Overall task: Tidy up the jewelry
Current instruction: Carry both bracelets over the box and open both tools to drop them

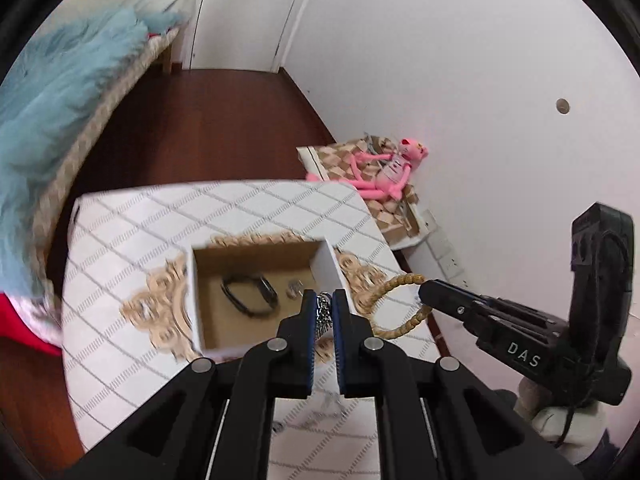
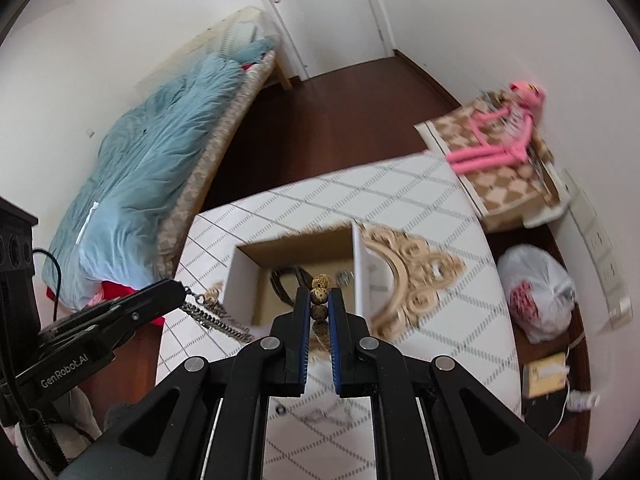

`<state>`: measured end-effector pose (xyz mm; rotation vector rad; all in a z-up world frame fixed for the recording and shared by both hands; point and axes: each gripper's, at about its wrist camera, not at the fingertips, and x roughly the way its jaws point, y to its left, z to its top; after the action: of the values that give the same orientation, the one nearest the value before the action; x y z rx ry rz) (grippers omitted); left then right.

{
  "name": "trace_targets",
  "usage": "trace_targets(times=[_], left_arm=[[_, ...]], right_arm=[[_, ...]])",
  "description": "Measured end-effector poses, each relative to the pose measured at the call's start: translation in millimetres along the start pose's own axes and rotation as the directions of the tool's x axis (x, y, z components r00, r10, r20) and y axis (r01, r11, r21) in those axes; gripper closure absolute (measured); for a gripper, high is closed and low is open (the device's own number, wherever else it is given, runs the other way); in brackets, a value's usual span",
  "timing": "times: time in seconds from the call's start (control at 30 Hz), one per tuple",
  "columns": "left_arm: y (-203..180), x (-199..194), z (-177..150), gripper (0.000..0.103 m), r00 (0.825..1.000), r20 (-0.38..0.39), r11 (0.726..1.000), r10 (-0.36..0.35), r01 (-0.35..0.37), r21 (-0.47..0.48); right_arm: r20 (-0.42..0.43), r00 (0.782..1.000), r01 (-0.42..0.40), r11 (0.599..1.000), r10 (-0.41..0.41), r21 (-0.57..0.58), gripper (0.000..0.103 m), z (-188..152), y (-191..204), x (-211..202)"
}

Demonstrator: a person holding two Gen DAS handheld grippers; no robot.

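Text 1: "DAS", white letters on the black body of the right gripper point(image 1: 424, 294), seen in the left wrist view; the word stands on the gripper's flank, to the right of the cardboard box point(image 1: 256, 292) and lower in frame.
Text 2: "GenRobot.AI", white letters on the black body of the left gripper point(image 2: 182, 290), seen in the right wrist view; it stands on the arm of the gripper, left of the cardboard box point(image 2: 296, 276) and below it in frame.
Other markings: none legible; remaining surfaces carry patterns only.
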<state>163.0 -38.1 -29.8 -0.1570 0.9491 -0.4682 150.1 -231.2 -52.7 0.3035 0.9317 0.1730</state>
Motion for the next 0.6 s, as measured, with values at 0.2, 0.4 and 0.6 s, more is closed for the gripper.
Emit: trace_targets(times=[0.2,0.4,0.6], left_arm=[[29,33,18,0.098,0.997,-0.066,0.999,0.049,-0.050,-0.013],[55,74,8,0.097,0.977,-0.183,0.991,0.107,-0.118,-0.054],[68,87,9,0.089,0.957,-0.224,0.972,0.183,-0.210,-0.106]], right_arm=[[-0.069,0.997,-0.025,0.999,0.023,-0.029,0.094,34,12,41],[-0.196,0.979,-0.055,0.998,0.047,-0.033,0.094,41,17,92],[-0.278,0.957,-0.091,0.996,0.081,-0.021,0.094,37,20,118]])
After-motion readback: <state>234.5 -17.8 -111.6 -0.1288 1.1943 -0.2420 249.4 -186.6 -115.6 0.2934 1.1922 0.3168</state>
